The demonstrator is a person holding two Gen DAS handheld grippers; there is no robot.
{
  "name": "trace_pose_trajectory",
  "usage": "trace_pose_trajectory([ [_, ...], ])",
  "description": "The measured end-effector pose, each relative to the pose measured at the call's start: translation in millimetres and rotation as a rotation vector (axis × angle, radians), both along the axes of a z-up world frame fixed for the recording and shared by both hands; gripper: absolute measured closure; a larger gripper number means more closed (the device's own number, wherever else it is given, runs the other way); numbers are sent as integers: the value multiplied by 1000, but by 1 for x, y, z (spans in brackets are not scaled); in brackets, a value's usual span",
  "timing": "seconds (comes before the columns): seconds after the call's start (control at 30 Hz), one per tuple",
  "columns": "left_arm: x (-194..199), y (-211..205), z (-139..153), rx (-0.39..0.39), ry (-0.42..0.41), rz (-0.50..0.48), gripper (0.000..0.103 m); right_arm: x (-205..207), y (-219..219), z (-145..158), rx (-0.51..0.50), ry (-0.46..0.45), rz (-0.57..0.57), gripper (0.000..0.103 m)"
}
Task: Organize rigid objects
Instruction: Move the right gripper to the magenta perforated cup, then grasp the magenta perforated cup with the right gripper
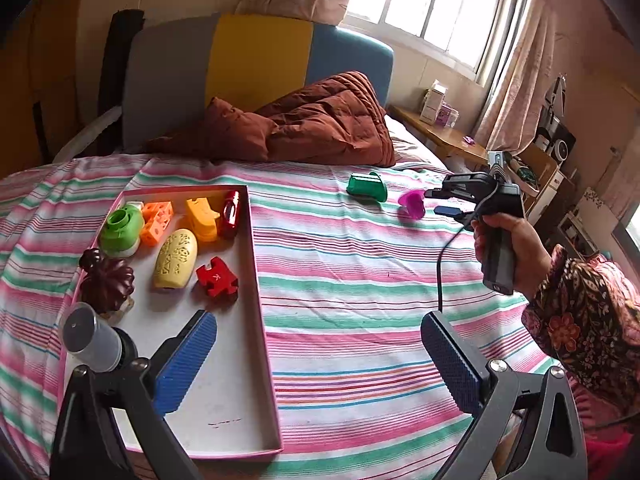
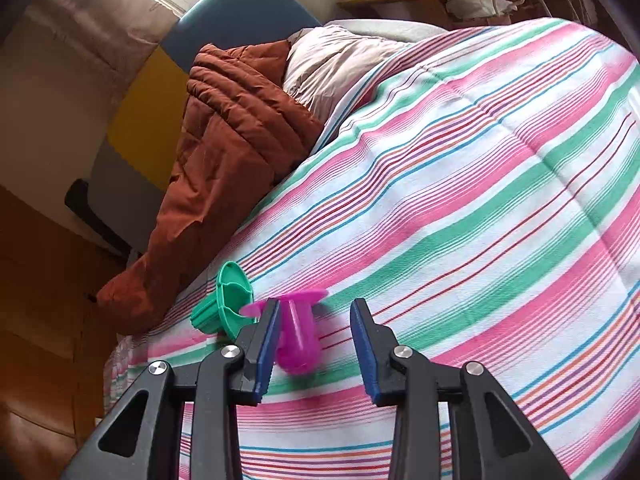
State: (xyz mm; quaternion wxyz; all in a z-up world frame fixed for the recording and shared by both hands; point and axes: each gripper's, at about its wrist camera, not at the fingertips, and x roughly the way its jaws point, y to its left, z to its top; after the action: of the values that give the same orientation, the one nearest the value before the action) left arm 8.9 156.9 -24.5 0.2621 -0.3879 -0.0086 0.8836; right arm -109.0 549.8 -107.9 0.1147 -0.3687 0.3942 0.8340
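Between my right jaws the magenta piece (image 2: 298, 340) lies on the striped bedspread (image 2: 480, 200), its flat flange end toward twelve o'clock. My right gripper (image 2: 314, 340) stands parted around it: the pad at nine o'clock looks to be against its side, the pad at three o'clock is apart from it, so nothing is clamped yet. Just beside it at ten o'clock lies the teal green piece (image 2: 228, 304), near the brown quilt (image 2: 224, 152).

My left gripper (image 1: 316, 364) is wide open and holds nothing. It hovers over the near edge of the pink-rimmed tray (image 1: 264, 304), which sits on the bed at ten o'clock from those jaws and already carries a red puzzle piece (image 1: 217, 280), a pale yellow lattice egg (image 1: 176, 260), orange and green shapes and a dark pumpkin form.

I judge the step in hand to be the pick-up of the magenta piece. Next I need to centre it, close both pads onto its body, then lift and carry it over the tray without knocking its green neighbour.
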Motion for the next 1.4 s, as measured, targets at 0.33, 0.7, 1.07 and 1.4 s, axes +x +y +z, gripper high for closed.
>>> trace_pose_trajectory([
  [0.33, -2, 1, 1, 1, -1, 7, 0, 2, -57, 4, 323, -26, 129, 67],
  [0.7, -6, -4, -1, 16, -10, 19, 0, 5, -59, 10, 399, 4, 182, 91],
  [1.07, -6, -8, -2, 33, -20, 28, 0, -17, -74, 42, 622, -38, 299, 91],
  [1.4, -7, -22, 3, 49, -4, 54, 0, -27, -111, 29, 484, -37, 475, 81],
])
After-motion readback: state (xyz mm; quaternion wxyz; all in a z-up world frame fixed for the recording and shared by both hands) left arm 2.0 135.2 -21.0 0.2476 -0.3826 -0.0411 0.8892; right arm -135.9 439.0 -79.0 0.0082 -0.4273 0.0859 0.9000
